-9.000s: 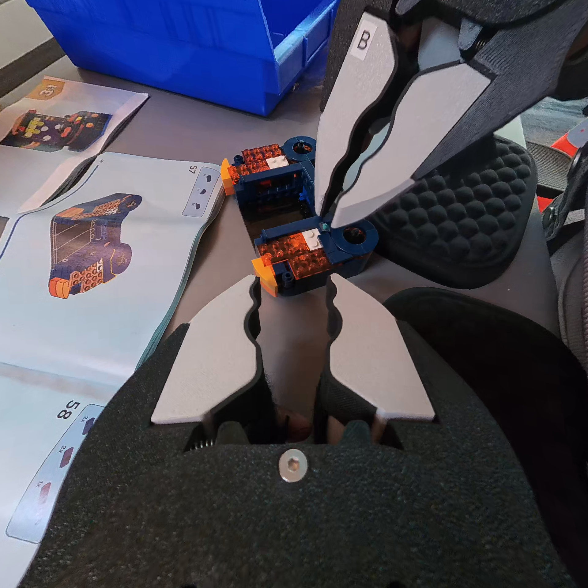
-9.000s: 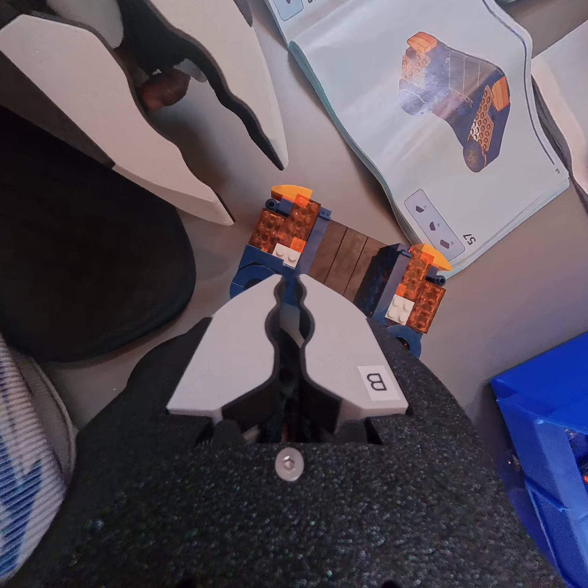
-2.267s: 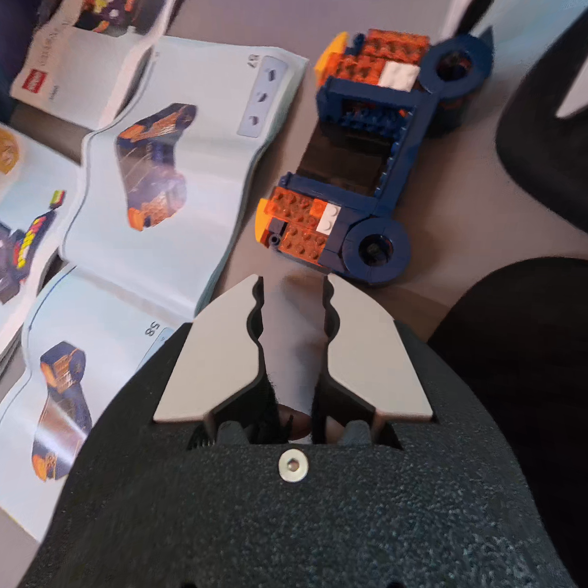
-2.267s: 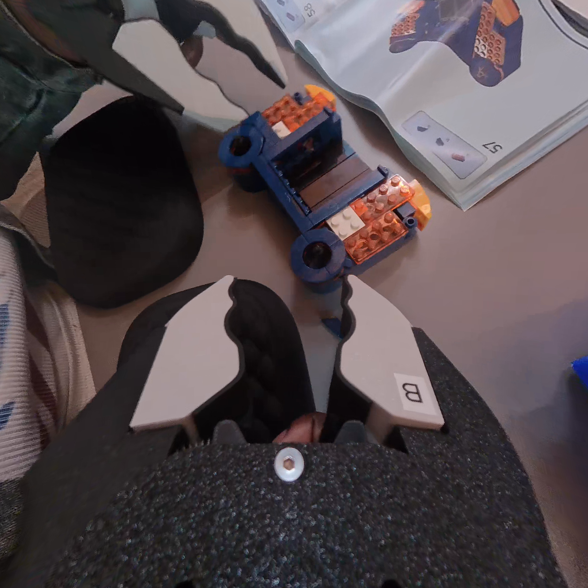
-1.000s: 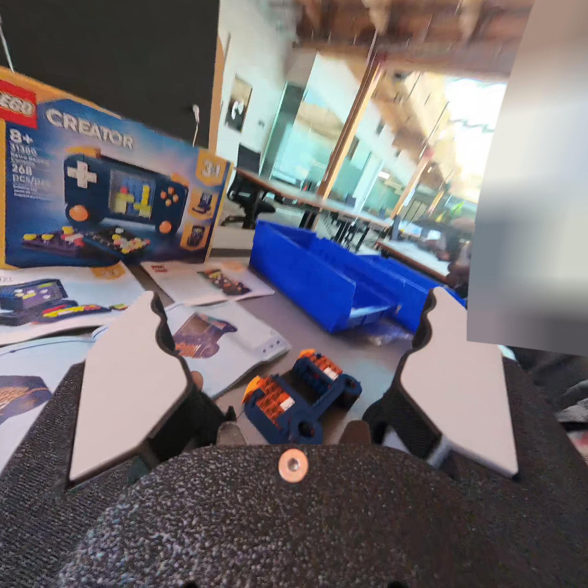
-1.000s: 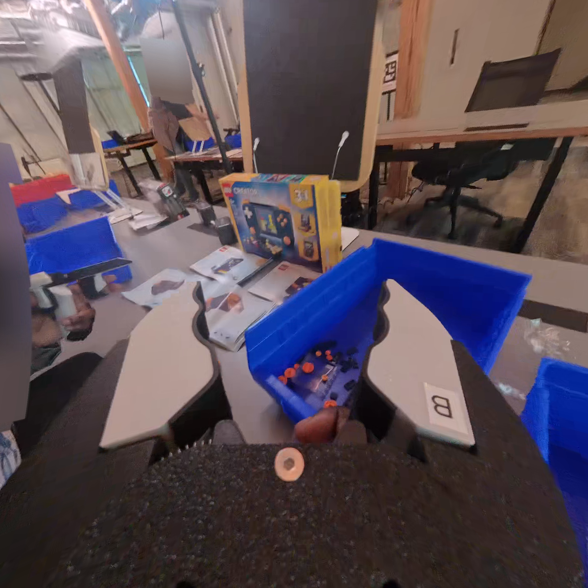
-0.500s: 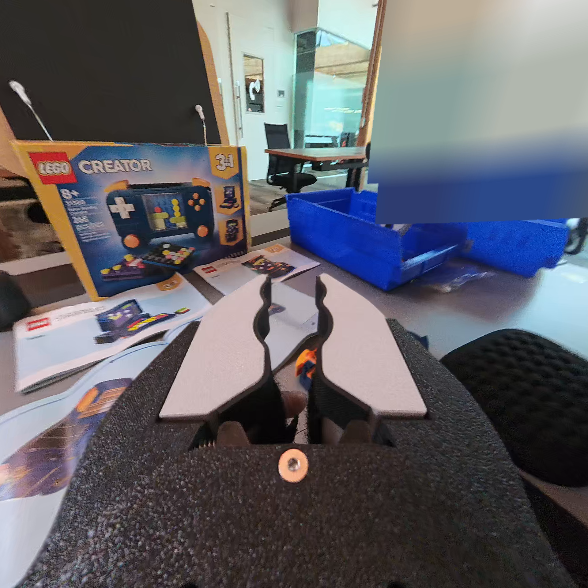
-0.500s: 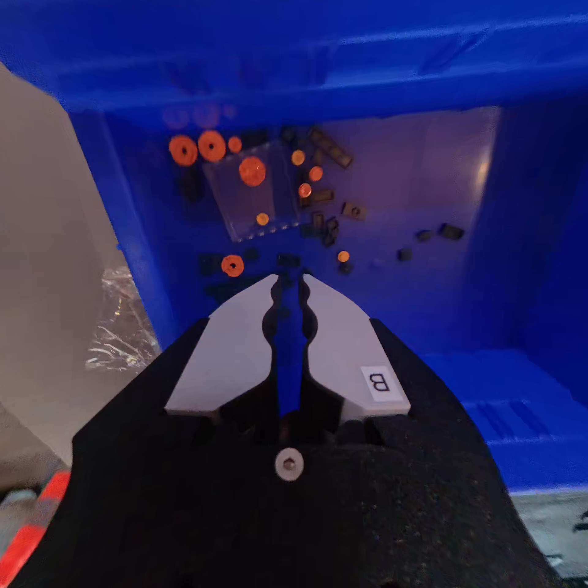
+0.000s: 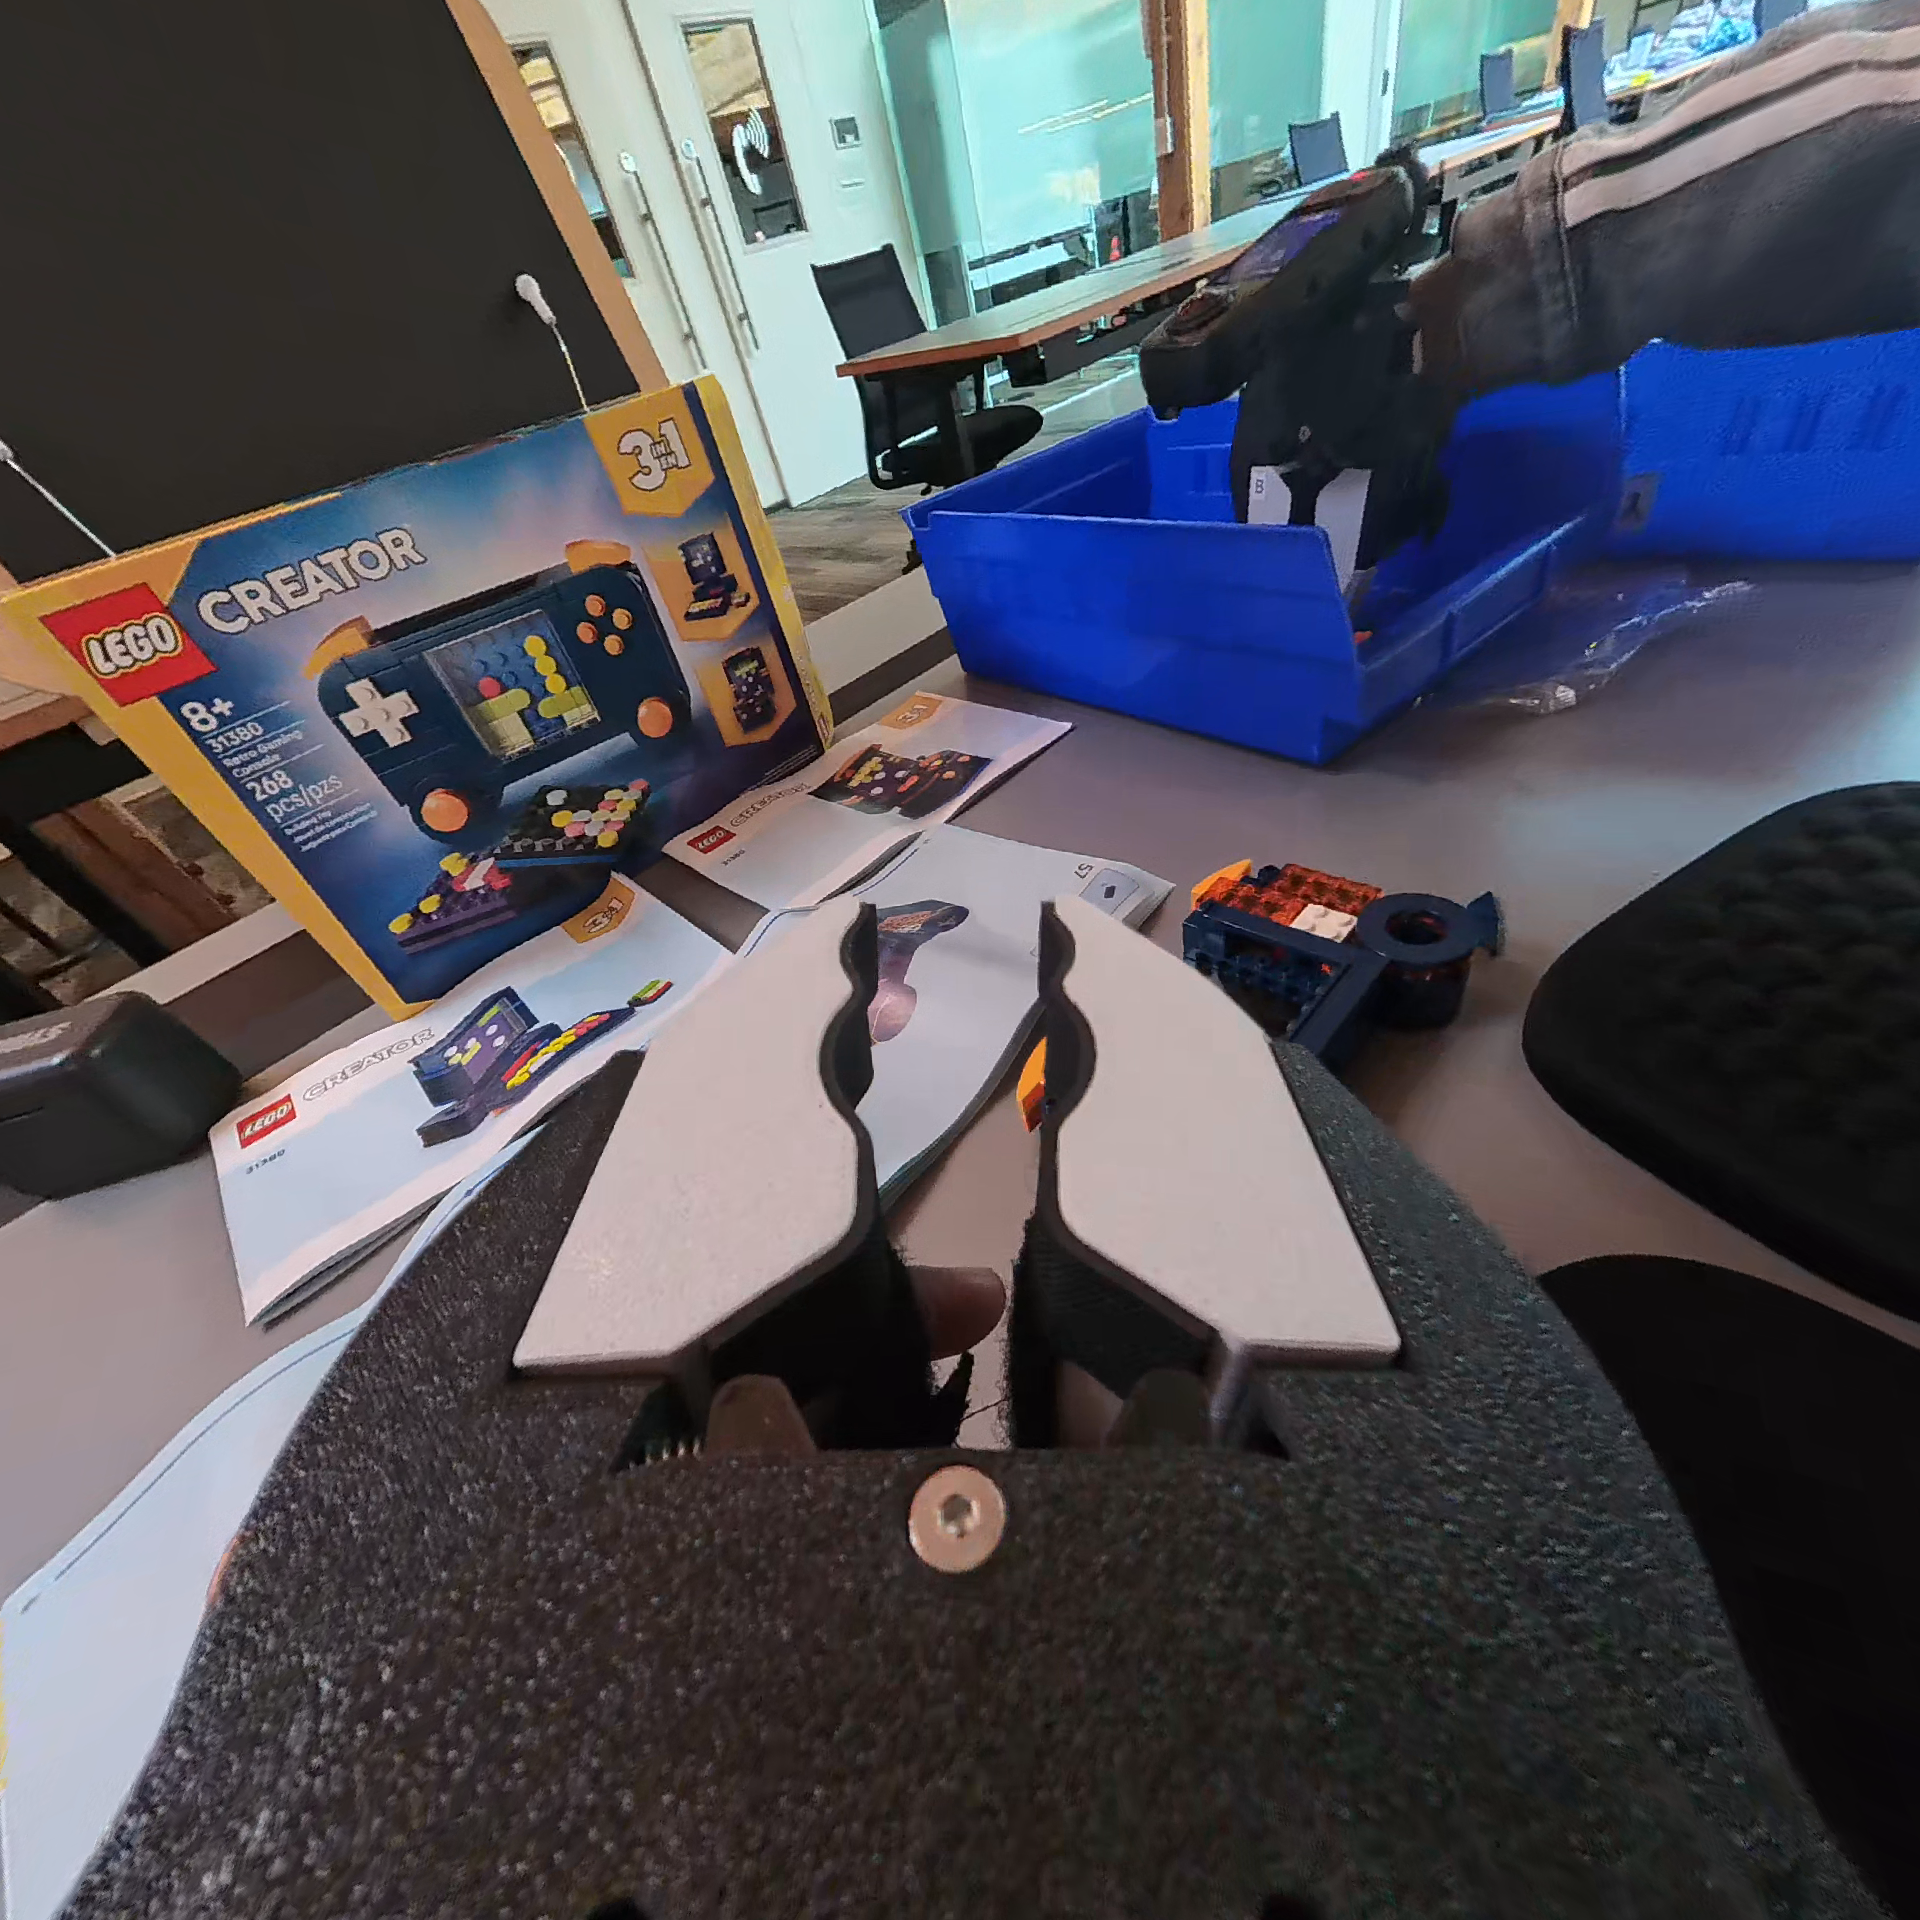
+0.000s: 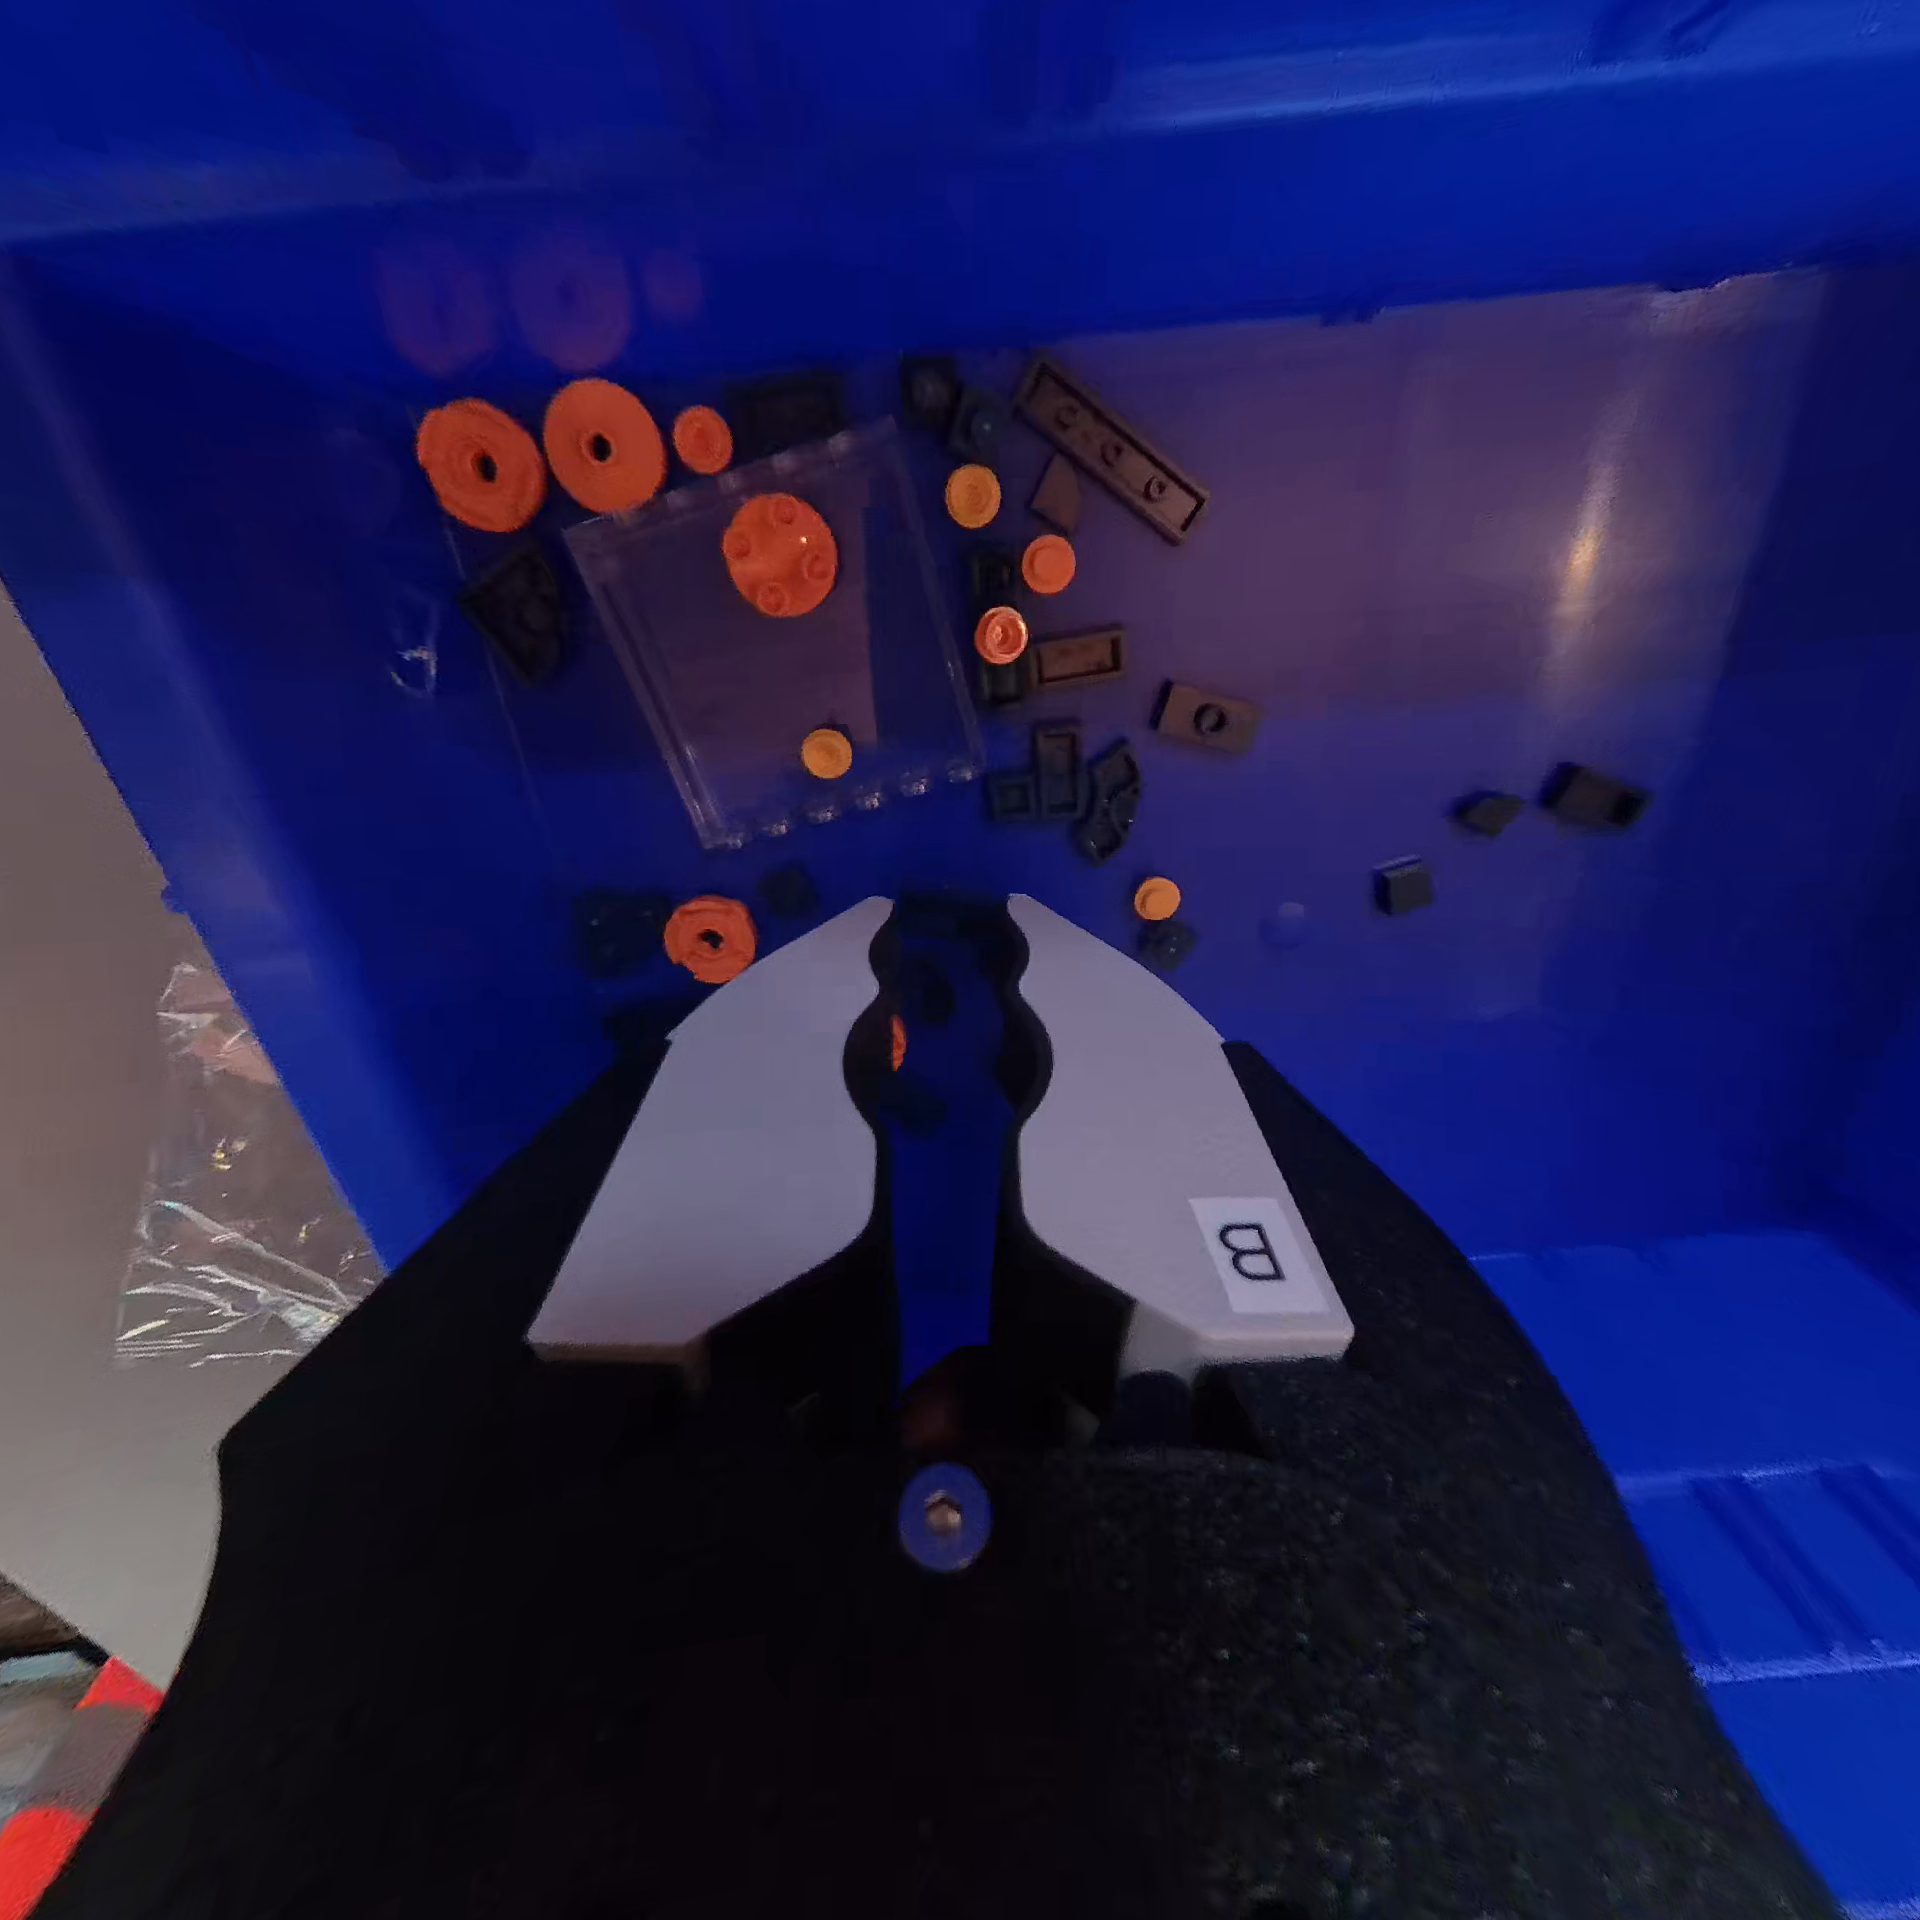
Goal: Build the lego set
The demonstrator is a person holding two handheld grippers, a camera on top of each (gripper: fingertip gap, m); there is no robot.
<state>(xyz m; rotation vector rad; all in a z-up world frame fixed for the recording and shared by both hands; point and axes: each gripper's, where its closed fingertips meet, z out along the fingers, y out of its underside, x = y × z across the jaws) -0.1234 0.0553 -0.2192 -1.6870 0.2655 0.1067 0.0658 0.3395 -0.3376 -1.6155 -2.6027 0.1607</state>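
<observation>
Blue bin (image 10: 1558, 156) | right gripper (image 10: 951, 909) jaws slightly apart, empty, over crowded bricks (image 10: 1060, 769) | risk: pinching two | left gripper (image 9: 951, 925) jaws slightly apart, idle

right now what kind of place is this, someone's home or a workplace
Most likely an open-plan office. Behind the grey table with the set's box stand a long desk with an office chair and glass partitions.

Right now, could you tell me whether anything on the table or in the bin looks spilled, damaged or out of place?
Nothing stands out. The loose pieces lie inside the blue bin, the partly built model sits flat on the table, and the booklets lie open beside the upright box.
</observation>
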